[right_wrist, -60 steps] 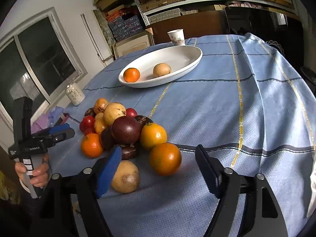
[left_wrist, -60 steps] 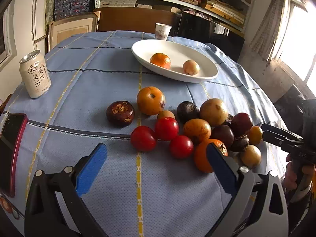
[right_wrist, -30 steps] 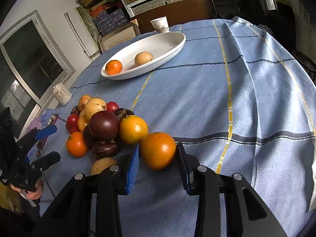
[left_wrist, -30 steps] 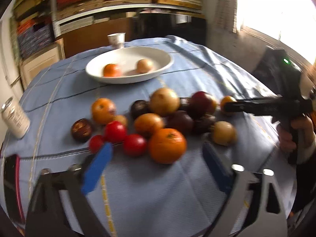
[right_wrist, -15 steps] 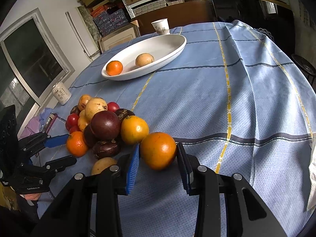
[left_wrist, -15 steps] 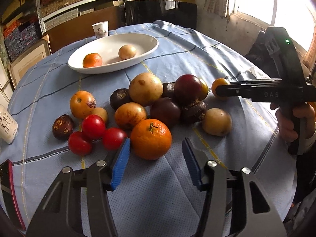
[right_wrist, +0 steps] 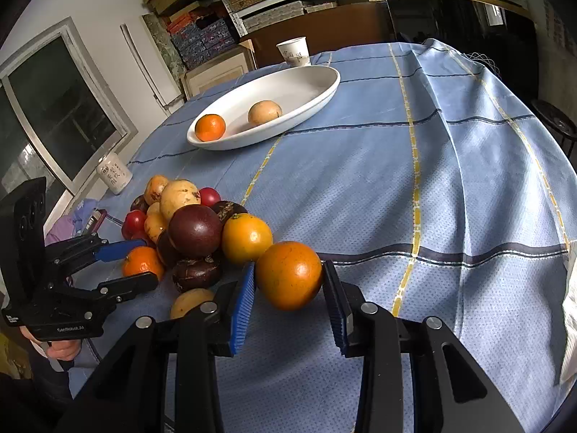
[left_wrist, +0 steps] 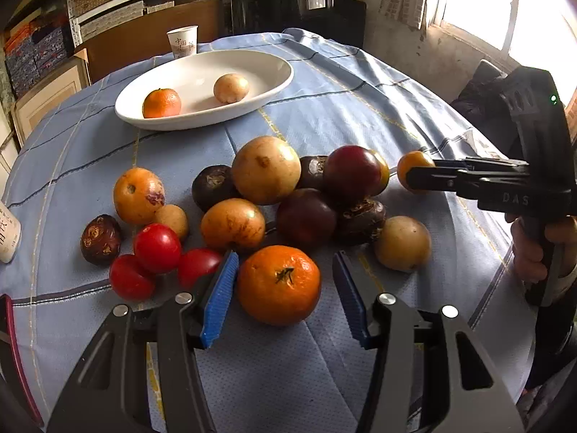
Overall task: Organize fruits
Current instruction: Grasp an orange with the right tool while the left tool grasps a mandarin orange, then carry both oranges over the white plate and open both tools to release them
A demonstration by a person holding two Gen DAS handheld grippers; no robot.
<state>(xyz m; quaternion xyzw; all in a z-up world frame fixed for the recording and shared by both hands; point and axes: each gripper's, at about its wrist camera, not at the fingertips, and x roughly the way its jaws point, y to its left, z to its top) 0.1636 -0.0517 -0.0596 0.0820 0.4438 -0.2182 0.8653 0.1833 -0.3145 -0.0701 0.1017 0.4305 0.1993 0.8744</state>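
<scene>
Right gripper (right_wrist: pixel 288 288) clamping an orange (right_wrist: pixel 288 274) at the pile's edge on the desk (right_wrist: pixel 450 180); left gripper (left_wrist: pixel 285 288) straddling a tangerine (left_wrist: pixel 278 284), right pad apparently not touching; white dish (left_wrist: pixel 274 83) holding only two fruits; most of the pile (left_wrist: pixel 267 195) waiting.

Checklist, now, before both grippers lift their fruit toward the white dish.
1. Right gripper shut on the orange: ok.
2. Left gripper pressing on the tangerine: not ok; it sits between the pads, but a gap shows at one pad.
3. Left pad free of the tomato beside it: cannot tell.
4. Orange free of the neighbouring pile: ok.
5. Bare room in the white dish: ok; it holds only two fruits.
</scene>
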